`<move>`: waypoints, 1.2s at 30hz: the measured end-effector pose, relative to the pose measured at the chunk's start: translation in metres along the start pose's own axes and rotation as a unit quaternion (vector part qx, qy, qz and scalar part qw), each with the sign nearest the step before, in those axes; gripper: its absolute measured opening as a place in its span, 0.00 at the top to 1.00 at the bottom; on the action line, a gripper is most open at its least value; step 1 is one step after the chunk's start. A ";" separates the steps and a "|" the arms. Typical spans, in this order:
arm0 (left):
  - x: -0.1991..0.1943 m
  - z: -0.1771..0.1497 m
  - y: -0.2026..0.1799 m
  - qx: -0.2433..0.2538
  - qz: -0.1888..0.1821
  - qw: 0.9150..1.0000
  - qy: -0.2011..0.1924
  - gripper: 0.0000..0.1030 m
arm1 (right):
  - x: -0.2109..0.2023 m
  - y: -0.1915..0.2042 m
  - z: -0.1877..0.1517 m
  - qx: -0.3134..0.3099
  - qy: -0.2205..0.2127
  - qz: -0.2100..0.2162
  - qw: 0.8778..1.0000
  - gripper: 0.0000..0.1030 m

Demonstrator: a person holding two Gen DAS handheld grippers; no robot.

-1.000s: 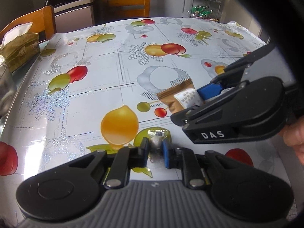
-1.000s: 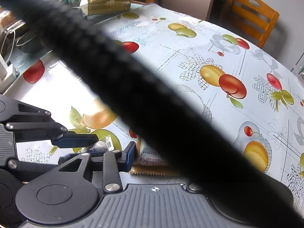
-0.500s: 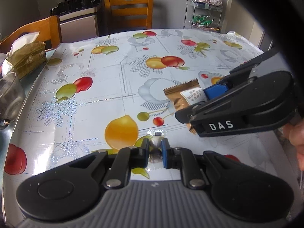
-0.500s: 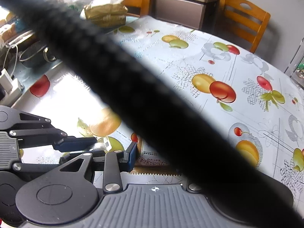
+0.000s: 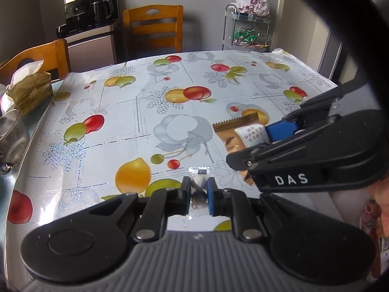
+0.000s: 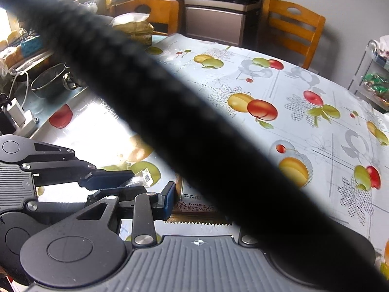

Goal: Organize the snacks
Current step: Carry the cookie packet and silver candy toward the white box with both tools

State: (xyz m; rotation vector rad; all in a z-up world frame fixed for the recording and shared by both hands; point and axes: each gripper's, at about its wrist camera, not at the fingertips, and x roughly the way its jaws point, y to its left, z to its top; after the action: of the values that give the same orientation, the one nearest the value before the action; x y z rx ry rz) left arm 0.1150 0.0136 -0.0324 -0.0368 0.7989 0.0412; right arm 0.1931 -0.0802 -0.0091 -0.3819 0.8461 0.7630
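At the far left of the left wrist view a clear glass cup [image 5: 11, 133] stood at the table edge, with a soft olive-green tissue pack [image 5: 30, 90] just behind it, white tissue poking out of its top. Two wooden chairs with slatted backs stood beyond the table [image 5: 170, 77], which wore a glossy plastic cloth printed with apples, cherries and grey cross-hatched flowers.

Low in the middle, the left gripper [image 5: 198, 192] had its black jaws and blue pads drawn narrow, clamped on a small clear-wrapped candy [image 5: 198, 185]; its crimped, see-through end stuck out past the fingertips, above the cloth. To the right, the right gripper [image 5: 269, 143] reached in from the side, black with white letters on its body, its pads pinching a flat tan snack packet [image 5: 233, 133] with a saw-toothed seal and a white printed label. That packet was held off the table, just beside the candy and not touching it.

Behind, at the far right, a glass-shelved trolley [image 5: 248, 31] carried a knotted white plastic bag on top and green-wrapped sweets on the shelf below.

In the right wrist view a thick, blurred black cable [image 6: 170, 112] crossed the frame diagonally and hid one finger of the right gripper. The left blue pad pressed the edge of the tan packet, whose serrated edge showed near the gripper body. At lower left the other gripper showed the candy's wrapper end past its tip.
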 end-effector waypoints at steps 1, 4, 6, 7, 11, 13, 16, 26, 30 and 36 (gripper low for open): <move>-0.002 0.000 -0.002 0.002 -0.001 1.000 -0.001 0.91 | -0.003 0.000 -0.002 0.002 -0.001 -0.001 1.000 0.62; -0.009 -0.002 -0.008 0.004 -0.003 1.000 -0.005 0.91 | -0.012 -0.002 -0.007 0.005 -0.005 -0.005 1.000 0.62; -0.013 -0.002 -0.012 0.004 -0.004 1.000 -0.007 0.91 | -0.018 -0.002 -0.010 0.007 -0.008 -0.008 1.000 0.62; -0.014 -0.003 -0.014 0.005 -0.004 1.000 -0.008 0.90 | -0.021 -0.003 -0.011 0.008 -0.010 -0.009 1.000 0.62; -0.021 -0.004 -0.020 0.009 -0.007 1.000 -0.012 0.91 | -0.031 -0.004 -0.017 0.014 -0.016 -0.014 1.000 0.62; -0.024 -0.004 -0.023 0.012 -0.009 1.000 -0.014 0.90 | -0.036 -0.005 -0.019 0.017 -0.020 -0.016 1.000 0.62; -0.028 -0.003 -0.029 0.014 -0.014 1.000 -0.018 0.91 | -0.044 -0.007 -0.022 0.024 -0.026 -0.020 0.999 0.62; -0.035 0.003 -0.049 0.030 -0.034 0.999 -0.026 0.90 | -0.072 -0.019 -0.034 0.043 -0.043 -0.036 0.997 0.62; -0.035 0.004 -0.059 0.039 -0.043 0.998 -0.027 0.90 | -0.079 -0.024 -0.040 0.051 -0.044 -0.044 0.997 0.62; -0.036 0.005 -0.074 0.051 -0.058 0.997 -0.028 0.90 | -0.094 -0.031 -0.051 0.067 -0.047 -0.058 0.995 0.62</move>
State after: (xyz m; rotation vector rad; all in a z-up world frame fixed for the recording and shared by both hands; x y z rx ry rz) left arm 0.0979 -0.0604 -0.0018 0.0135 0.7406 -0.1080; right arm 0.1493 -0.1734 0.0331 -0.2700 0.7753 0.6083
